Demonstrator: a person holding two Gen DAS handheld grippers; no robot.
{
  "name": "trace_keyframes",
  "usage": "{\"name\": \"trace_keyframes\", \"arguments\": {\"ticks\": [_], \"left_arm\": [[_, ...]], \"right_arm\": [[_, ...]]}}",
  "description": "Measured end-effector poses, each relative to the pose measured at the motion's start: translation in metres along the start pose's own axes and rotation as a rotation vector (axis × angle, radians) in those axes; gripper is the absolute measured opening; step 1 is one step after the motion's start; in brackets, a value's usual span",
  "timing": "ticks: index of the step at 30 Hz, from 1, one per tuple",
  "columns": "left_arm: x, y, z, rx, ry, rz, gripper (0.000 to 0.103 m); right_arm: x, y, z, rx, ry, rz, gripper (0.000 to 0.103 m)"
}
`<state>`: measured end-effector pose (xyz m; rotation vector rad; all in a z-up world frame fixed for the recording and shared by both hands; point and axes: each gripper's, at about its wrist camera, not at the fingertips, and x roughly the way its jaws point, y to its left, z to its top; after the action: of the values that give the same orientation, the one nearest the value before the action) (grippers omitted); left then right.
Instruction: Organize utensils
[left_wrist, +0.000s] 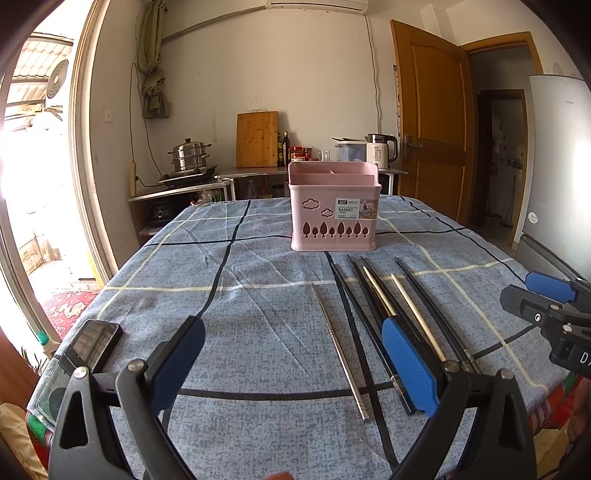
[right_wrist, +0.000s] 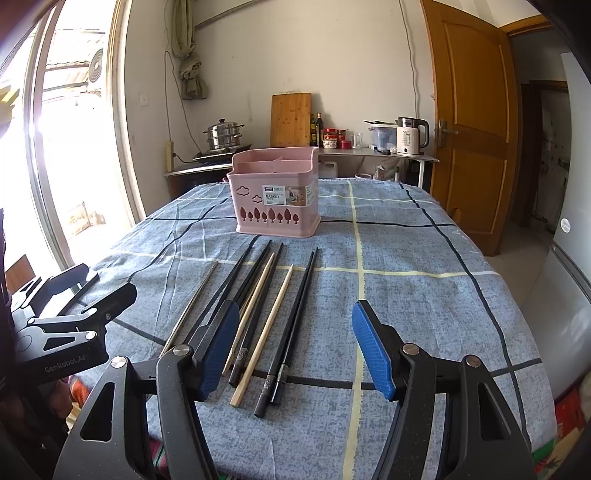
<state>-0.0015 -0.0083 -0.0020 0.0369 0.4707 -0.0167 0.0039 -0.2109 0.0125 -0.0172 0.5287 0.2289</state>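
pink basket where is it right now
The pink basket stands upright on the blue checked cloth toward the table's far side, just beyond the far tips of the chopsticks. In both wrist views it is apart from either open tool.

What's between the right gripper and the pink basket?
Chopsticks on the cloth, between right gripper and basket, in the right wrist view.

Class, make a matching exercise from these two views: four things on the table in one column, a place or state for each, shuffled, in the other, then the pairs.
1. pink plastic basket
2. silver metal chopstick
3. dark flat phone
4. right gripper

a. open, holding nothing
b. leftmost of the sticks
c. standing upright beyond the chopsticks
d. at the table's left edge

Pairs: 1-c, 2-b, 3-d, 4-a
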Motion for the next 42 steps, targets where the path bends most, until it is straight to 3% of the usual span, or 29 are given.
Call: {"name": "trace_keyframes", "arguments": {"ticks": [42], "left_arm": [[-0.0039,0.0019,0.0055,-0.004,0.0,-0.009,0.098]], "right_arm": [[0.0004,0.0012,-0.0016,0.003,0.005,0.003,0.064]]}}
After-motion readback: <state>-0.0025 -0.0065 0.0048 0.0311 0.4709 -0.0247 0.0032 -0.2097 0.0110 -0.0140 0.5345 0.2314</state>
